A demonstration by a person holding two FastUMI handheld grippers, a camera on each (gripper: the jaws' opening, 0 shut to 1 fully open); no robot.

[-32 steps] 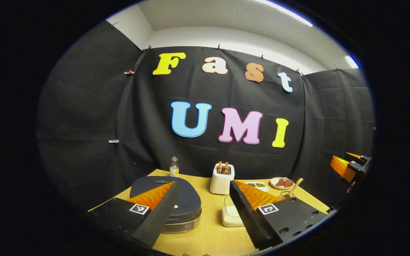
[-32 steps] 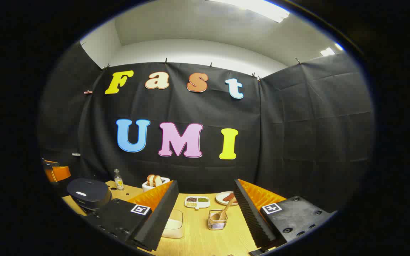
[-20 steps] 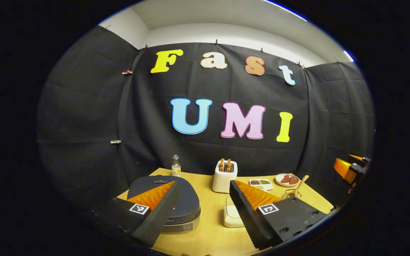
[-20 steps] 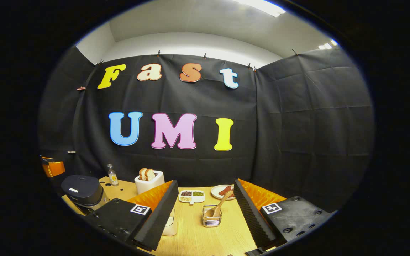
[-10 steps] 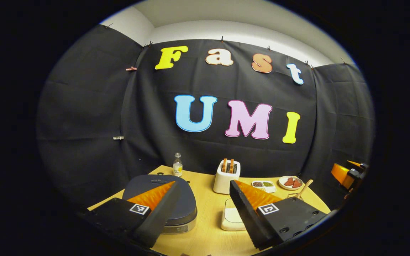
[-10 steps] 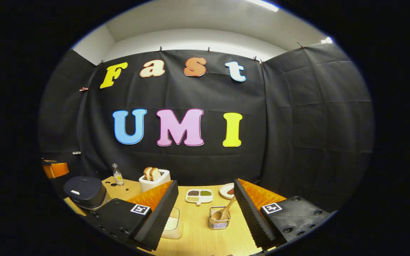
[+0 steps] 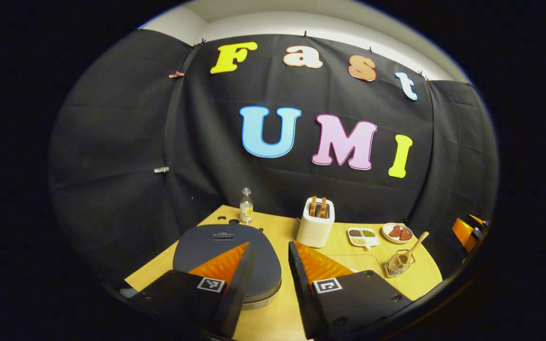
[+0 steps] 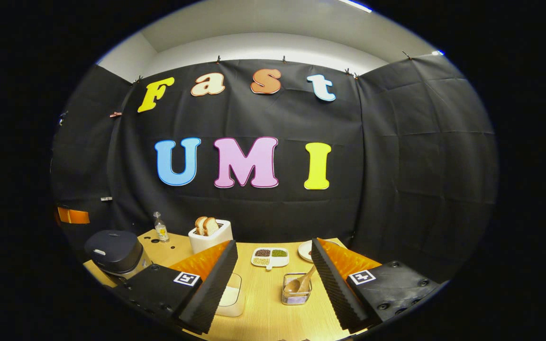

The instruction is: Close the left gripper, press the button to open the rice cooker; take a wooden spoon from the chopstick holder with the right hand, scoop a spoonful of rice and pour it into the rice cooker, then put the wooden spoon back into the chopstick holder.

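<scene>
The dark rice cooker [image 7: 216,248] stands with its lid down at the table's near left, also seen as the rice cooker [image 8: 114,251]. My left gripper [image 7: 271,246] hovers over the lid's right part, empty, with only a narrow gap between its fingers. The wooden spoon [image 8: 301,283] leans in the wire chopstick holder [image 8: 296,293]. My right gripper [image 8: 274,244] stands open just short of the holder, which lies between its fingers. The clear rice box [image 8: 229,296] is partly hidden by the right gripper's left finger. From the left gripper view, the holder [image 7: 398,265] sits far right.
At the back stand a small bottle [image 7: 246,204], a white toaster [image 7: 315,227] with bread, a divided dish [image 7: 360,234] of beans and a plate [image 7: 397,232]. The other gripper [image 7: 467,232] shows at the far right. Black cloth walls close the wooden table [image 8: 263,317].
My left gripper's fingers have drawn much closer together, and it has shifted forward and tilted down over the cooker lid. The right gripper has stayed open and drifted only slightly.
</scene>
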